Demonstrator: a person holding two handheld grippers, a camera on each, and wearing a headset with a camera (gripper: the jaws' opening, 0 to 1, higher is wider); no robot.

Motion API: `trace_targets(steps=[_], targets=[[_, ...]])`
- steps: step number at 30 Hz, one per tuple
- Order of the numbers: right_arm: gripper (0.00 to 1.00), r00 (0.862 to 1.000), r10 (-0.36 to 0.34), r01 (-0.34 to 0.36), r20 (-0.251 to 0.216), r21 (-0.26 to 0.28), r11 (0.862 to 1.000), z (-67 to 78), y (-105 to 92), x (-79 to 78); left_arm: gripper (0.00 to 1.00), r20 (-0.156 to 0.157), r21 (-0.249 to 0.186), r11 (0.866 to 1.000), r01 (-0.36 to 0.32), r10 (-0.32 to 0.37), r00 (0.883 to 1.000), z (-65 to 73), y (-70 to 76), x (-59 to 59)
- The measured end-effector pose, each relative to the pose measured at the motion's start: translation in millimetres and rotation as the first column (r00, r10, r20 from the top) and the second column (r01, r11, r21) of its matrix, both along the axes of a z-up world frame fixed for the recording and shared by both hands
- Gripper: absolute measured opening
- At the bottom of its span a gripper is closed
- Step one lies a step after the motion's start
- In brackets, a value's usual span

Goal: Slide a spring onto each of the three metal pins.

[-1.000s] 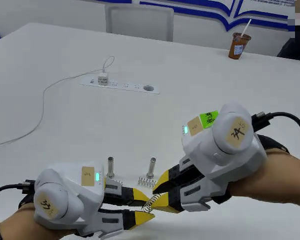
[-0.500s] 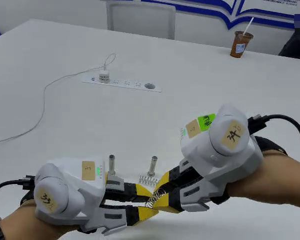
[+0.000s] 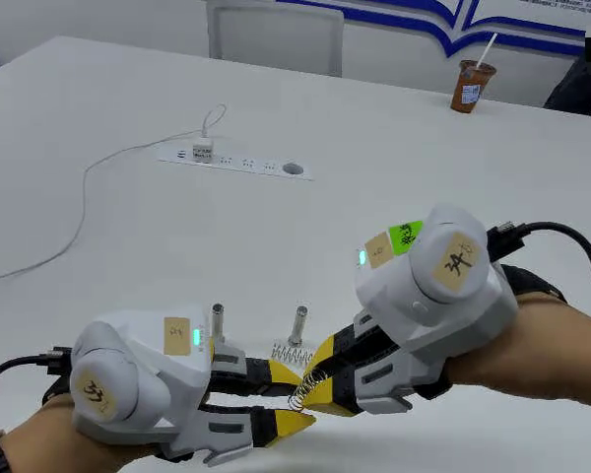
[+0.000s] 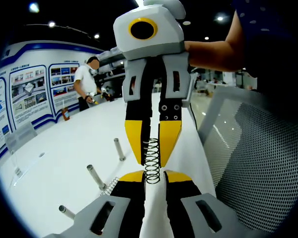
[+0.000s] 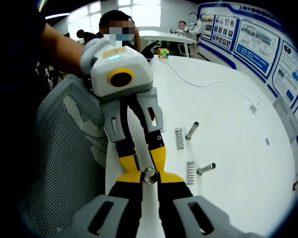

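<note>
Table [image 3: 128, 246]: white, carries the work.
Right tongs [image 5: 149, 174], left tongs [image 4: 152, 174]: each pinched nearly closed on opposite ends of 1 spring [image 4: 152, 161], held in the air near the pins.
Pins [image 4: 119, 148]: 3, all bare.
Loose springs [image 5: 179, 138]: 2, lying beside pins (0 fitted, 3 left, I judge).
Paper tags [image 3: 176, 335]: handwriting unreadable.

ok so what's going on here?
A person holds a tool in each hand. The left tool and right tool both pinch one spring between them, above the table. Two other springs lie beside the pins, which look bare.
</note>
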State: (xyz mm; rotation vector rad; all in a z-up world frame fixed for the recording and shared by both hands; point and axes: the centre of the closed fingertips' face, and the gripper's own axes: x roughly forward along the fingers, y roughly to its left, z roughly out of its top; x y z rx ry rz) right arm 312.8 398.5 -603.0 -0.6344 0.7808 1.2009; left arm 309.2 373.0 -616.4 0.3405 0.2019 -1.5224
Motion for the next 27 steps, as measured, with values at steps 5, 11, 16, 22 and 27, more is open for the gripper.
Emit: trace_targets(steps=[5,11,16,22,27], targets=[[0.12,1.0,-0.011,0.011,0.006,0.003,1.0,3.6,-3.8,2.9,0.21,-0.007,-0.001,1.0,-0.01,0.01,1.0,0.1,0.2,1.5],[0.12,1.0,-0.023,0.023,0.009,-0.004,1.0,5.1,-10.0,4.1,0.25,-0.019,-0.003,1.0,-0.031,0.031,0.999,0.4,4.1,4.5],[0.12,0.999,-0.042,0.042,0.012,-0.014,0.999,6.5,-20.5,6.6,0.29,-0.032,-0.003,0.998,-0.057,0.057,0.998,-0.1,12.5,7.6],[0.12,0.996,-0.081,0.081,0.026,-0.02,0.997,13.5,-37.1,15.1,0.32,-0.049,-0.004,0.995,-0.103,0.103,0.993,-2.3,26.2,13.8],[0.12,0.993,-0.113,0.114,0.035,-0.024,0.993,17.6,-50.1,20.9,0.35,-0.063,-0.002,0.99,-0.139,0.139,0.988,-4.8,36.3,17.6]])
